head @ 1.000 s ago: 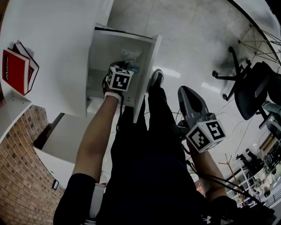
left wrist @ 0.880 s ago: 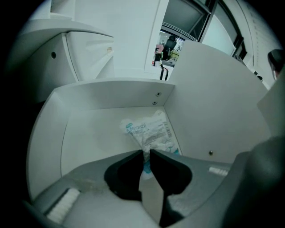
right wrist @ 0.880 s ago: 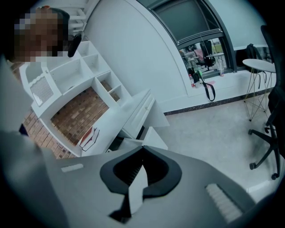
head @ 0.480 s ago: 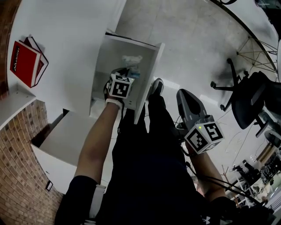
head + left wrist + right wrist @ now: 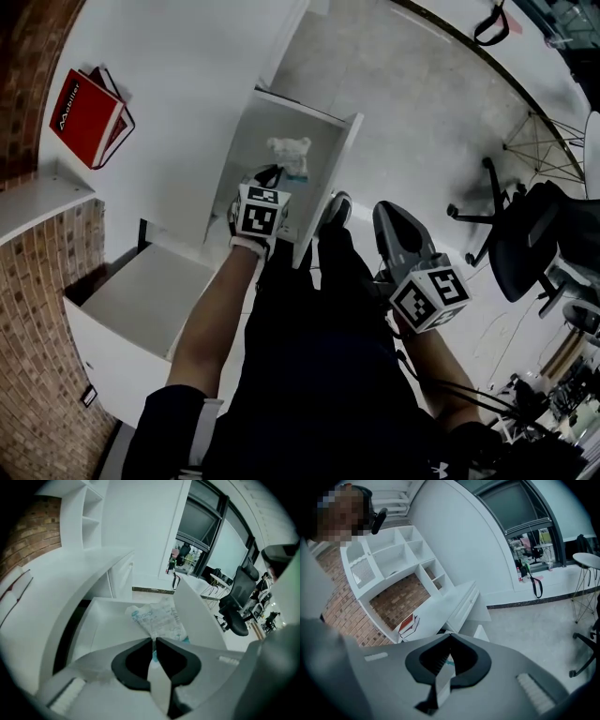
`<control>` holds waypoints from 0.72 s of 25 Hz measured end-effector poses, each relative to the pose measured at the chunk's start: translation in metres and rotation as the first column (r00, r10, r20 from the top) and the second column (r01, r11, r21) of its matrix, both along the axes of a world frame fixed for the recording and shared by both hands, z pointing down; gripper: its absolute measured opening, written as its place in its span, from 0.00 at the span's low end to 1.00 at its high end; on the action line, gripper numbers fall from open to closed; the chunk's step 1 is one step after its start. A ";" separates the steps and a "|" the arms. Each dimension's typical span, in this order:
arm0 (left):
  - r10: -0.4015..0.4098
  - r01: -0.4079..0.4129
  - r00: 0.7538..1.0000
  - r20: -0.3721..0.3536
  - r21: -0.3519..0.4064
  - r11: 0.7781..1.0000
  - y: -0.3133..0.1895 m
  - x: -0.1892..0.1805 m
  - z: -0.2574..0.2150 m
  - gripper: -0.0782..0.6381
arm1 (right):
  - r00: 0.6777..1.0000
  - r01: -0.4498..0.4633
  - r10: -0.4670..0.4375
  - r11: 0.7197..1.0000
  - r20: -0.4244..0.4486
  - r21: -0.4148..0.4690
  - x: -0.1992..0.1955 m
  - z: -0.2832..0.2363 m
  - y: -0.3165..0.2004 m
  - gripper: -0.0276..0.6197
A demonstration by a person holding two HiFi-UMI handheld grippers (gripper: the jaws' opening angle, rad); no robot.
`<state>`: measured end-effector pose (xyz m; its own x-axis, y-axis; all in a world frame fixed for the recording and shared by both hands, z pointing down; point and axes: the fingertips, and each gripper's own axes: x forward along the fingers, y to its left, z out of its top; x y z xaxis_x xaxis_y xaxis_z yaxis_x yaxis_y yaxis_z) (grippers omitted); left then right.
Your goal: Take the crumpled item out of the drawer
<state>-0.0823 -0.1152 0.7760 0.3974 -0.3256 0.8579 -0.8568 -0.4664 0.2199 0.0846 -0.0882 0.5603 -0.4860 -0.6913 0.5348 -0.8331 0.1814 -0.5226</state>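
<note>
A crumpled clear plastic bag with teal print (image 5: 289,153) sits in the open white drawer (image 5: 339,173). In the left gripper view the bag (image 5: 161,617) narrows down into my left gripper (image 5: 153,641), whose jaws are pressed together on its near end. In the head view my left gripper (image 5: 271,174) reaches into the drawer over its near edge. My right gripper (image 5: 387,210) hangs beside the person's leg, well right of the drawer. Its jaws (image 5: 450,635) are shut with nothing in them.
A red book (image 5: 89,117) lies on the white desk top (image 5: 187,75) left of the drawer. Lower left stands another open white compartment (image 5: 141,295) against a brick wall. A black office chair (image 5: 534,234) stands on the floor at the right.
The head view has swung, so the drawer and book sit further right and lower. My left gripper stays at the drawer, and the bag now stands up at its tips. My right gripper has barely moved.
</note>
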 end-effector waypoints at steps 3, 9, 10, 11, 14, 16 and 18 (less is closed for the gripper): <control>-0.011 0.012 1.000 -0.028 0.037 0.999 -0.001 0.001 -0.027 0.15 | 1.000 0.008 -0.008 1.000 0.000 0.029 -0.002 -0.013 -0.003 0.05; -0.045 0.054 0.996 -0.078 0.115 0.992 -0.004 0.001 -0.078 0.15 | 1.000 0.025 -0.024 0.996 -0.009 0.083 -0.004 -0.038 -0.008 0.05; -0.053 0.064 0.995 -0.090 0.126 0.990 -0.004 0.000 -0.087 0.15 | 0.999 0.034 -0.032 0.995 -0.020 0.096 -0.005 -0.041 -0.009 0.05; -0.060 0.074 0.993 -0.103 0.137 0.988 -0.004 0.000 -0.096 0.15 | 0.999 0.045 -0.041 0.993 -0.034 0.109 -0.006 -0.045 -0.010 0.05; -0.083 0.105 0.987 -0.140 0.165 0.981 -0.001 -0.004 -0.122 0.15 | 0.997 0.073 -0.066 0.987 -0.051 0.146 -0.014 -0.057 -0.012 0.05; -0.100 0.130 0.981 -0.165 0.181 0.975 0.002 -0.008 -0.139 0.15 | 0.996 0.085 -0.079 0.983 -0.045 0.165 -0.020 -0.066 -0.013 0.05; -0.118 0.156 0.974 -0.194 0.195 0.968 0.004 -0.012 -0.157 0.15 | 0.995 0.098 -0.091 0.978 -0.043 0.185 -0.026 -0.075 -0.014 0.05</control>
